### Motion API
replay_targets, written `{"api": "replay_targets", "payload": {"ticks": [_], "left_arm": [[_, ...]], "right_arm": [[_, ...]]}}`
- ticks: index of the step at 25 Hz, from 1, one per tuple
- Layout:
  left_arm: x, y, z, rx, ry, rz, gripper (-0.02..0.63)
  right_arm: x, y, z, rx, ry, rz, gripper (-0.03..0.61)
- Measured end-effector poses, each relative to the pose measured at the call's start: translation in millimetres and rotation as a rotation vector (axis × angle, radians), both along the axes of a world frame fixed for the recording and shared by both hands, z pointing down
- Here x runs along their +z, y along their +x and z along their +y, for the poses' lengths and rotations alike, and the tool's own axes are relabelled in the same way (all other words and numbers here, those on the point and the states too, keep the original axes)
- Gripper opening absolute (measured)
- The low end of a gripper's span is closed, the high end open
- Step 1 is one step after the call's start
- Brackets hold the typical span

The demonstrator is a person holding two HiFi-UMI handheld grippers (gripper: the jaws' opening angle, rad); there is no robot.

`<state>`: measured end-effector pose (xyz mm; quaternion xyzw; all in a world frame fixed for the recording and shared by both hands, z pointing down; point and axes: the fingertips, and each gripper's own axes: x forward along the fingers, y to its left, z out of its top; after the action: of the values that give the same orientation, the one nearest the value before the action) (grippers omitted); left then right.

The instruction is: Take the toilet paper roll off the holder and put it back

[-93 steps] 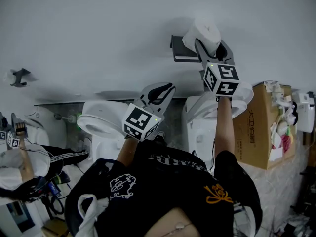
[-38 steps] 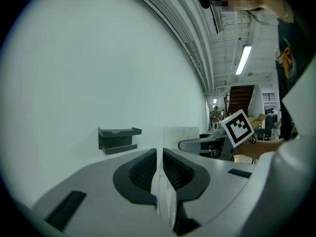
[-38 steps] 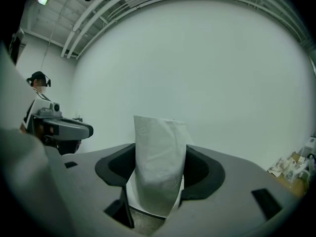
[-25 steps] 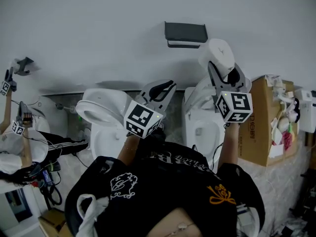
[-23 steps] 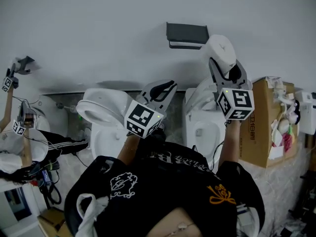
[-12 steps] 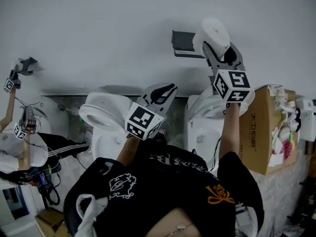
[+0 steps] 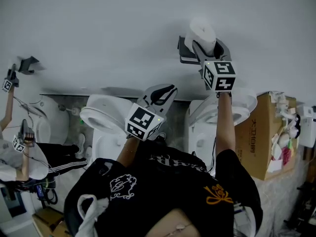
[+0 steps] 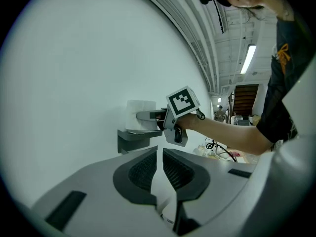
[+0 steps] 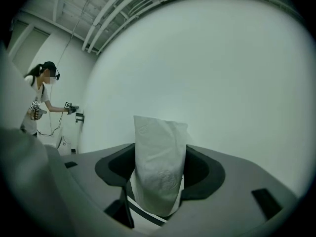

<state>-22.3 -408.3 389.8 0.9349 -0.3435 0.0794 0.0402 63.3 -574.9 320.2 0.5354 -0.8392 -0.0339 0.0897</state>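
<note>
In the head view my right gripper [image 7: 206, 47] is shut on the white toilet paper roll [image 7: 201, 31] and holds it upright against the dark wall holder [image 7: 184, 53], covering the holder's right part. The right gripper view shows the roll [image 9: 160, 167] squeezed between both pads with the bare wall behind it. The left gripper view looks across at the roll [image 8: 139, 115] standing over the holder [image 8: 133, 138]. My left gripper [image 7: 163, 90] hangs lower and to the left, apart from the holder. Its jaws [image 8: 159, 154] stand together with only a thin slit and nothing between them.
Two white toilets [image 7: 101, 117] [image 7: 217, 115] stand below the holder against the wall. A cardboard box [image 7: 261, 132] is at the right. Another person [image 9: 39, 107] works with grippers at a second wall holder [image 7: 27, 63] far left.
My right gripper has carried the roll left and up, from right of the holder to right against it. The left gripper has barely shifted.
</note>
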Motion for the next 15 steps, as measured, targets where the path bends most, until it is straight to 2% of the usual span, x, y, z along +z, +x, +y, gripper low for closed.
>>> {"api": "replay_targets", "payload": {"ticks": [6, 15], "left_arm": [[2.4, -7.6, -7.5, -0.008, -0.010, 0.009, 0.044], [5.6, -5.5, -12.6, 0.016, -0.013, 0.025, 0.044]], "right_arm": [[13.0, -7.8, -11.0, 0.025, -0.031, 0.072, 0.284], [17.3, -7.3, -13.6, 0.034, -0.069, 0.035, 0.301]]}}
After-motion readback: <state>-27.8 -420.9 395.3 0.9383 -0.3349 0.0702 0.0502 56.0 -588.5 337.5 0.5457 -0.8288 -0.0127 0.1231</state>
